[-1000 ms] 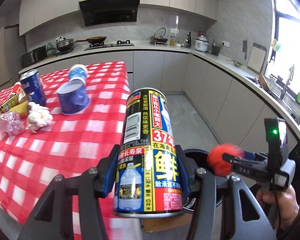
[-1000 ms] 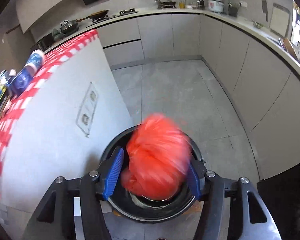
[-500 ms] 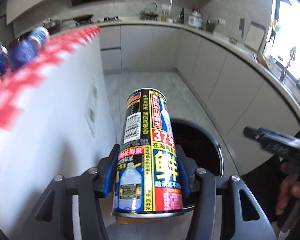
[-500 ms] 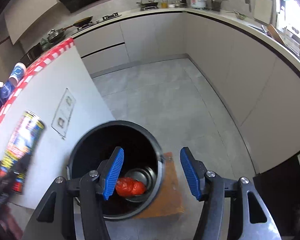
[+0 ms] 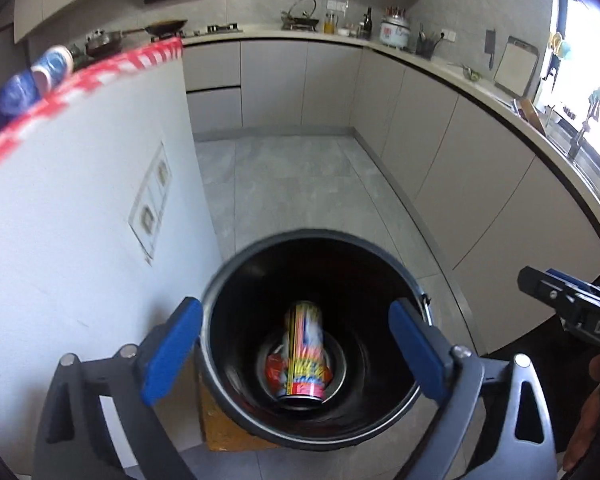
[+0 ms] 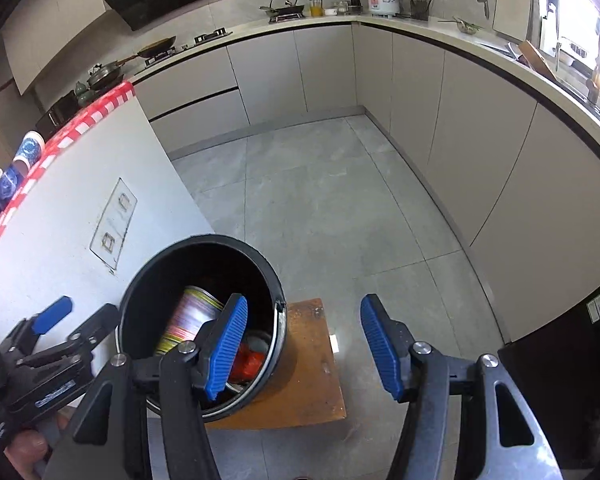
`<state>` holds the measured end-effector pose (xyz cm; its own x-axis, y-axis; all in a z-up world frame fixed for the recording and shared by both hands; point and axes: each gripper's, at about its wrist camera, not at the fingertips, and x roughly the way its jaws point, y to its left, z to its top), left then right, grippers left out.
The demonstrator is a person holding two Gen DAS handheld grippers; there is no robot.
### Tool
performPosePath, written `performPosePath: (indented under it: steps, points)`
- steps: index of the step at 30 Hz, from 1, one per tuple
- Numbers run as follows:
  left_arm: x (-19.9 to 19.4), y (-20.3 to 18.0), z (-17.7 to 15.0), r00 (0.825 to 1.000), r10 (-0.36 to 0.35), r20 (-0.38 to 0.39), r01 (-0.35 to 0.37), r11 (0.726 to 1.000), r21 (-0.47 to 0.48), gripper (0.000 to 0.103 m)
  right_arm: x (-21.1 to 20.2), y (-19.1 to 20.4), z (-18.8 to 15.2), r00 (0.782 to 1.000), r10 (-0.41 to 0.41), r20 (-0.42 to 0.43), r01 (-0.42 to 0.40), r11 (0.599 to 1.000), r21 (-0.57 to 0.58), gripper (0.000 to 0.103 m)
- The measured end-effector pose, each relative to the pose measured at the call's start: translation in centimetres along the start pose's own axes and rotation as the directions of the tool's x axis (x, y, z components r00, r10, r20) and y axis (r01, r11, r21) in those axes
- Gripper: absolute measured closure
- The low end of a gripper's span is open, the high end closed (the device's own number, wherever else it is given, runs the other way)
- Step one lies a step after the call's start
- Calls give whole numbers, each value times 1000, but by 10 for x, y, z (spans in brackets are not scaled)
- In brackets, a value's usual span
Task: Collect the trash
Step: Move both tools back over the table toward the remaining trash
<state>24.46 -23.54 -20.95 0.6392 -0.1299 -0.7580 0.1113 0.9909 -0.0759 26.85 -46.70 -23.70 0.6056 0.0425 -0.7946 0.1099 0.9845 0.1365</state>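
Observation:
A black round trash bin [image 5: 216,280] stands on a wooden board on the floor; it also shows in the right wrist view [image 6: 148,280]. Inside it lie a printed can [image 5: 304,356] [image 6: 190,320] and a red crumpled wrapper [image 5: 273,369] [image 6: 249,362]. My left gripper [image 5: 294,352] is open and empty, right above the bin's mouth. My right gripper [image 6: 302,350] is open and empty, over the bin's right rim and the wooden board [image 6: 312,364]. The left gripper also shows in the right wrist view [image 6: 66,326].
A white counter side with sockets [image 5: 80,200] stands just left of the bin, topped by a red checked cloth [image 5: 76,80] with blue cups [image 5: 48,66]. Grey cabinets [image 5: 460,152] curve along the back and right. A black appliance [image 6: 572,360] stands at the right.
My left gripper opened and the can dropped into the bin. The right gripper, which let the red wrapper fall earlier, moved right of the bin.

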Motion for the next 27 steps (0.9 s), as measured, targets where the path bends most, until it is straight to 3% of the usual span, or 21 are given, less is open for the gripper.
performPosePath:
  steps: [7,9,13,15,18,23,27]
  points:
    - [-57,5,16,998,44,43,-46,999,28,8,-30,14,15,999,12,34,-12,1000,10,35]
    - [-79,13,22,997,47,53,-48,999,21,8,-38,21,18,999,18,44,-18,1000,15,22]
    - [-109,42,28,992,78,95,-77,997,-13,6,-55,40,24,998,45,54,-46,999,13,15]
    - [-125,63,29,986,114,125,-110,993,-39,5,-60,56,28,996,65,56,-65,998,-4,8]
    - [-146,103,29,972,172,157,-160,983,-88,4,-65,84,35,993,102,51,-101,994,-35,7]
    - [-167,183,22,940,299,163,-264,942,-206,3,-64,149,51,990,133,36,-129,987,-100,5]
    - [-179,239,16,922,352,159,-299,912,-281,3,-62,203,59,987,161,17,-157,976,-151,1]
